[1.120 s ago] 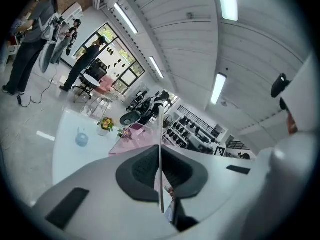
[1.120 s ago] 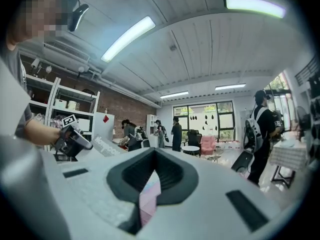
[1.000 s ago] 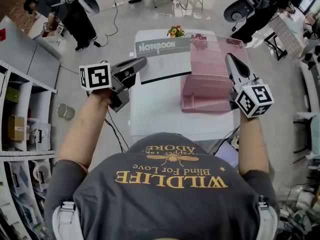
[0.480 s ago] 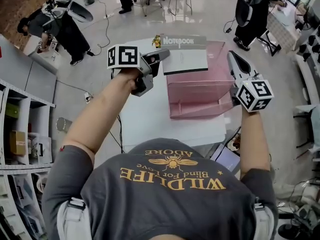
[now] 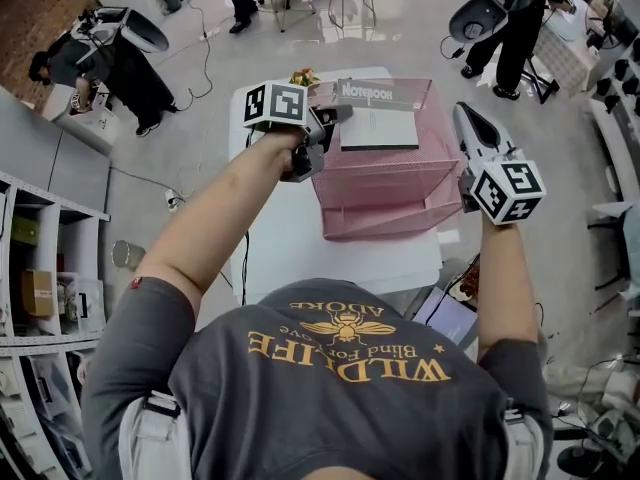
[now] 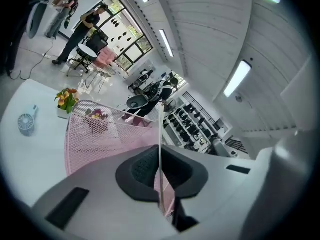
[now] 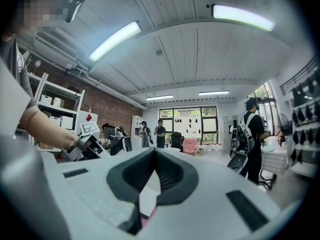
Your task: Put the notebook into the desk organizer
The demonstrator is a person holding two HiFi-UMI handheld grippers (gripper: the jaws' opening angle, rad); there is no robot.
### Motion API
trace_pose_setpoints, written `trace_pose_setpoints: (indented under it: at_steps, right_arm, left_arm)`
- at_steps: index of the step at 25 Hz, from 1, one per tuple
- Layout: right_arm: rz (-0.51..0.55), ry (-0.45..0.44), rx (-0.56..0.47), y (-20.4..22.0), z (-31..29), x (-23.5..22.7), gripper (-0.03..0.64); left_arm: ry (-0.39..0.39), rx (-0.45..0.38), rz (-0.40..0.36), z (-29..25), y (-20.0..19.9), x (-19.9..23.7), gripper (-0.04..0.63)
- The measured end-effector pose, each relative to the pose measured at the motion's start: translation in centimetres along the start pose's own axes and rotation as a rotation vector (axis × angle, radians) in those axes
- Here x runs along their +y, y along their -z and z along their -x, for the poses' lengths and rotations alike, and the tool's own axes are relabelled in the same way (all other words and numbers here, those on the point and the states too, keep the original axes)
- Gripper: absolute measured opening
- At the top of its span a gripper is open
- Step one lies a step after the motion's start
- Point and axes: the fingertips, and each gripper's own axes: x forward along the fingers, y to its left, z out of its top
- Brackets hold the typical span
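Observation:
The notebook [image 5: 378, 118], white with a grey title band, hangs over the back of the pink mesh desk organizer [image 5: 385, 183], its cover facing up toward me. My left gripper [image 5: 335, 116] is shut on the notebook's left edge. In the left gripper view that edge shows as a thin line [image 6: 160, 154] between the pads, with the organizer's mesh [image 6: 100, 139] just beyond. My right gripper [image 5: 468, 128] is shut with nothing visible between its pads, beside the organizer's right wall; a bit of pink mesh [image 7: 150, 215] shows low under its jaws.
The organizer stands on a white table [image 5: 280, 248]. A small flower pot [image 5: 302, 76] sits at the table's far edge, and a small fan [image 6: 26, 123] lies left of it. Grey shelving [image 5: 40, 228] runs along the left. People stand farther back in the room.
My left gripper has carried the notebook from the table's left part rightward to above the organizer. The right gripper has kept beside the organizer's right wall.

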Motion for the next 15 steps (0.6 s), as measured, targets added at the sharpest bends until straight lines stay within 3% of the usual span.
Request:
trace_pose_setpoints:
  at_steps: [4,9,15]
  right_arm:
    - [-0.002,0.003,0.001,0.3,0.6,-1.1,0.002]
    - [-0.005,0.005,-0.002,0.6,1.1,-1.9,0.002]
    - [-0.008,0.002,-0.002,1.2,1.5,-2.2,0.002]
  left_arm:
    - [-0.143,0.064,-0.058,-1.7,0.6,2.5,0.011]
    - [-0.368,0.16,-0.283,-2.6,1.4,4.5,0.014]
    - [-0.529,0.196,-0.51,-3.1,1.5,5.2,0.056]
